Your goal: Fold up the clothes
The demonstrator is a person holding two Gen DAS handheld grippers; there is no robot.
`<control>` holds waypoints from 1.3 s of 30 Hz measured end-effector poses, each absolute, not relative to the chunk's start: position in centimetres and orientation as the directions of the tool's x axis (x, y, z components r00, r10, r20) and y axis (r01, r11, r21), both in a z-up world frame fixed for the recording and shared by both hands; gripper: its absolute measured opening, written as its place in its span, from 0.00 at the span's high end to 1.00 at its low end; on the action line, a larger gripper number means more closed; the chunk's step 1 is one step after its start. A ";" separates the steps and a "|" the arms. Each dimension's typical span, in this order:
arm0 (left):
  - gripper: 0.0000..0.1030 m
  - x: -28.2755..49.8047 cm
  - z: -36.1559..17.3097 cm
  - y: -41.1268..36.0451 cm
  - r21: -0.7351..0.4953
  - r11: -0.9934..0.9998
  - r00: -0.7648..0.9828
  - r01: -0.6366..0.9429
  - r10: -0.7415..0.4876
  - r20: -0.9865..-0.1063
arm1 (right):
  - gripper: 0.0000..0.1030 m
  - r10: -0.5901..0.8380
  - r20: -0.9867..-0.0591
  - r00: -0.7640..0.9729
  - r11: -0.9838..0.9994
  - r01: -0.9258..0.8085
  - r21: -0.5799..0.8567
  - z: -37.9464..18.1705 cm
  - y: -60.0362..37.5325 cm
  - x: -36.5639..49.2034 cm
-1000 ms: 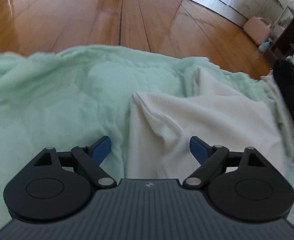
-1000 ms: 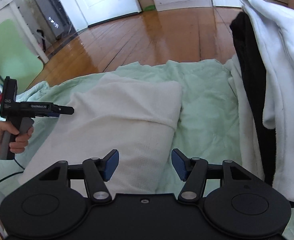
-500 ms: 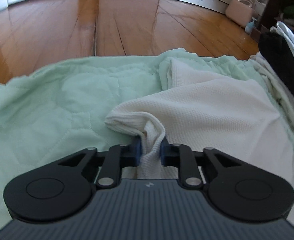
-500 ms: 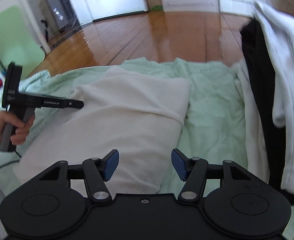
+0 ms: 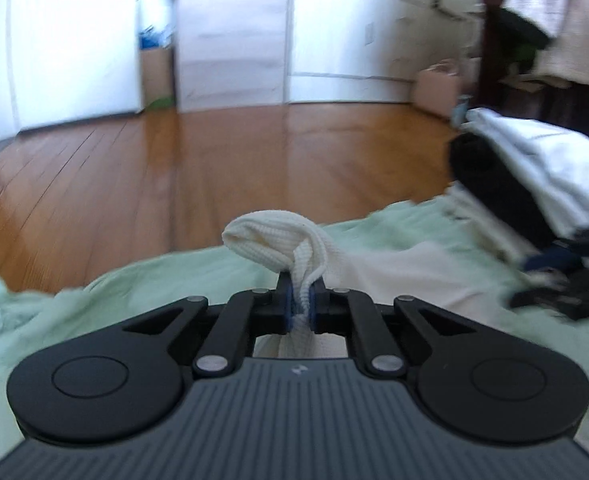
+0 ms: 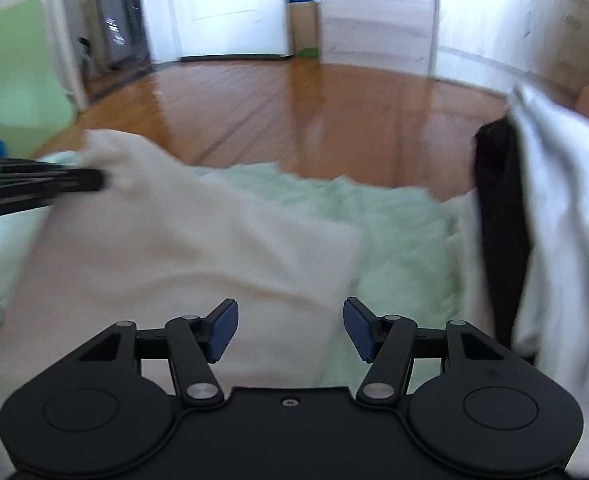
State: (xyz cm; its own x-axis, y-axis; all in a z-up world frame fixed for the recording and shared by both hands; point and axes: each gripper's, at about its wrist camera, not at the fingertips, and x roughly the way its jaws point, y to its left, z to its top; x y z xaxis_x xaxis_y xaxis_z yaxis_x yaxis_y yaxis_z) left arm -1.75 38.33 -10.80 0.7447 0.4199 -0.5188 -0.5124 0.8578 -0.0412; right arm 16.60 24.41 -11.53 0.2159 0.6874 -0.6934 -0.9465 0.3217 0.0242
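Left gripper (image 5: 300, 306) has just been closing and is now clamped on a bunched corner of the cream garment (image 5: 282, 240), with the fabric squeezed between the blue pads and puffing out above them in a soft loop. Up close the garment is a waffle-textured knit, off-white, folded over on itself at the pinch. Behind that it spreads out flat on the mint blanket (image 5: 94, 320), which covers the whole work surface.

Right gripper (image 6: 290, 330) is just hanging over the near edge of the garment with its jaws apart and nothing between them, pads not touching any cloth.

What the right wrist view adds: the whole garment (image 6: 174, 248) as a broad pale rectangle-ish shape on the blanket (image 6: 394, 232), with its far left corner pulled up where the left gripper (image 6: 94, 180) comes in from the left edge, pretty blurred. It also shows a black garment (image 6: 498, 208) and a white one (image 6: 566, 208) draped together on the right.

The left wrist view gives the knit texture and the grip itself, plus that same pile (image 5: 526, 184) from the side, white on top of black, at the blanket's right edge. Wood floor (image 5: 174, 184) runs beyond the blanket in both views.
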 end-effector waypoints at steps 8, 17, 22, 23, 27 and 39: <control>0.93 -1.1 -7.5 34.9 -0.034 0.915 0.818 -0.402 0.342 -0.462 | 0.37 0.701 -0.670 0.245 0.283 -0.958 -0.054 -12.0 25.9 17.1; 0.93 3.0 -2.9 32.7 0.033 0.964 0.885 -0.262 0.254 -0.390 | 0.34 0.615 -0.635 0.468 0.554 -0.829 -0.075 -11.2 23.5 19.6; 0.90 6.3 -6.3 39.6 -0.030 0.876 0.689 -0.481 0.356 -0.632 | 0.33 0.652 -0.661 0.372 0.502 -0.865 0.009 -12.0 21.9 19.9; 0.88 7.0 -8.8 41.3 0.018 0.844 0.602 -0.536 0.397 -0.693 | 0.33 0.652 -0.666 0.362 0.479 -0.878 -0.008 -12.1 22.1 19.8; 0.87 6.5 -16.9 45.8 0.041 0.777 0.473 -0.628 0.422 -0.773 | 0.33 0.604 -0.687 0.404 0.464 -0.879 -0.110 -12.5 23.3 18.6; 0.54 0.5 -18.7 48.4 -0.343 0.729 0.686 -0.593 0.235 -0.689 | 0.33 0.618 -0.760 0.201 0.535 -0.816 0.220 -14.5 28.7 21.9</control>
State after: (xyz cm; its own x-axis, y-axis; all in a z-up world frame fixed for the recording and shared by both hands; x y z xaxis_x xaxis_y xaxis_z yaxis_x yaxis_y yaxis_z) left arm 0.54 48.44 -18.67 0.6861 0.2346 -0.6887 -0.5931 0.7286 -0.3426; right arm 21.85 28.70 -14.54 0.2005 0.6184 -0.7599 -0.8155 0.5351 0.2203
